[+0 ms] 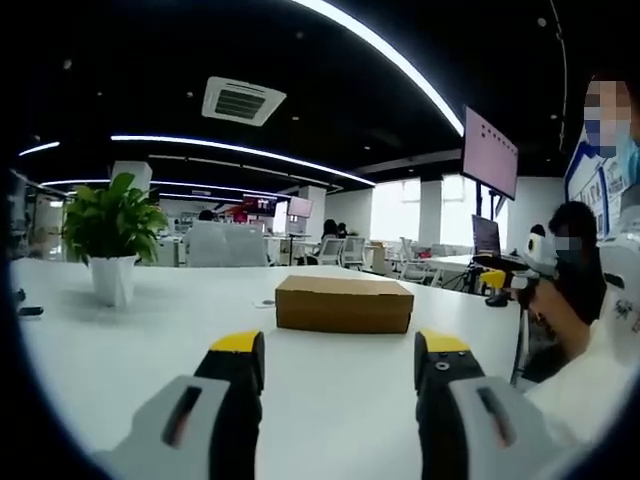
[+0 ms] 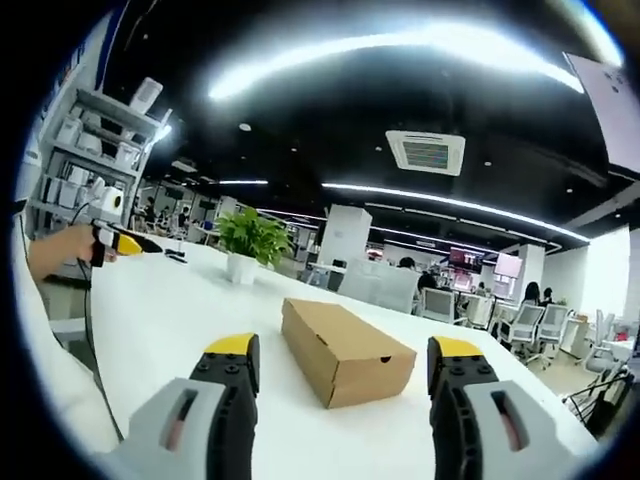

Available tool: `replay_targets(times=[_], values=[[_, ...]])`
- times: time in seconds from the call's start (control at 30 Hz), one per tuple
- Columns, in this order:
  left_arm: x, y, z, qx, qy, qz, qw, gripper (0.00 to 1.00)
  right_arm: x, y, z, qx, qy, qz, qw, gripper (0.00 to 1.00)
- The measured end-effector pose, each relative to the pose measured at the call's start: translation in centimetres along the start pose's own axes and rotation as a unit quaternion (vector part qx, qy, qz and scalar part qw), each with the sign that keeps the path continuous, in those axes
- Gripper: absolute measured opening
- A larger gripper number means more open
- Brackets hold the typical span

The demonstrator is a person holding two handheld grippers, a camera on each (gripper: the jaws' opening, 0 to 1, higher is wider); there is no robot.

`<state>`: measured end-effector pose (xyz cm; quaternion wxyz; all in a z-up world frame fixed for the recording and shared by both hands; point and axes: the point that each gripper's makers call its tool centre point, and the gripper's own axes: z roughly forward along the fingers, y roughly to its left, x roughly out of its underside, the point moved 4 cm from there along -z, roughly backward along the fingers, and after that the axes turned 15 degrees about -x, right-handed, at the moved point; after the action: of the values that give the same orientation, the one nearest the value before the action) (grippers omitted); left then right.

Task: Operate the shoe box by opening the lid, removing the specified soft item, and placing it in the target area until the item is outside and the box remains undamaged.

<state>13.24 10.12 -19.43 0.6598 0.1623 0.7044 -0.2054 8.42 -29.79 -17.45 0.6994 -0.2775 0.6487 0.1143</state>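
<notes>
A brown cardboard shoe box lies on the white table with its lid closed. My left gripper is open, its yellow-tipped jaws apart, a short way in front of the box's long side. In the right gripper view the same box shows corner-on, lid closed. My right gripper is open too, with nothing between its jaws, and the box sits just beyond them. The soft item is hidden inside the box.
A potted green plant in a white pot stands at the table's far left; it shows behind the box as plant. A person sits at the table's right edge. Shelves stand at the left. Office chairs and desks lie beyond.
</notes>
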Motion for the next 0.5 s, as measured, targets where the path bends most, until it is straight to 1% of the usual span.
replay_targets(times=[0.07, 0.1, 0.13, 0.17, 0.2, 0.27, 0.3, 0.33, 0.4, 0.5], values=[[-0.2, 0.0, 0.5, -0.003, -0.005, -0.008, 0.9999, 0.63, 0.0, 0.0, 0.1, -0.003, -0.004, -0.002, 1.0, 0.72], [-0.4, -0.1, 0.7, 0.001, -0.007, -0.009, 0.9999, 0.63, 0.0, -0.2, 0.2, -0.001, -0.001, -0.003, 1.0, 0.73], [-0.6, -0.3, 0.8, 0.006, -0.007, -0.012, 0.9999, 0.63, -0.2, -0.4, 0.1, 0.007, -0.009, -0.01, 0.9999, 0.74], [-0.7, -0.5, 0.9, 0.008, -0.008, -0.011, 0.9999, 0.63, -0.8, -0.5, 0.1, 0.011, -0.028, -0.022, 0.9993, 0.73], [-0.8, -0.7, 0.8, 0.009, -0.009, -0.009, 0.9999, 0.64, -1.0, -0.5, -0.1, 0.01, -0.035, -0.022, 0.9991, 0.73], [-0.7, -0.9, 0.8, 0.01, -0.004, 0.004, 0.9999, 0.64, -1.1, -0.4, -0.2, 0.008, -0.036, -0.015, 0.9992, 0.74], [-0.4, -0.9, 0.8, 0.008, 0.006, 0.017, 0.9998, 0.64, -1.0, -0.4, -0.1, 0.007, -0.035, -0.011, 0.9993, 0.75], [-0.2, -0.8, 0.7, 0.004, 0.01, 0.023, 0.9997, 0.64, -0.8, -0.3, -0.1, 0.003, -0.03, -0.003, 0.9995, 0.76], [-0.2, -0.6, 0.5, -0.007, 0.008, 0.033, 0.9994, 0.65, -0.8, -0.2, -0.1, -0.002, -0.034, 0.004, 0.9994, 0.77], [-0.4, -0.5, 0.6, -0.013, 0.005, 0.015, 0.9998, 0.64, -0.9, 0.0, -0.3, -0.006, -0.041, 0.002, 0.9991, 0.77]])
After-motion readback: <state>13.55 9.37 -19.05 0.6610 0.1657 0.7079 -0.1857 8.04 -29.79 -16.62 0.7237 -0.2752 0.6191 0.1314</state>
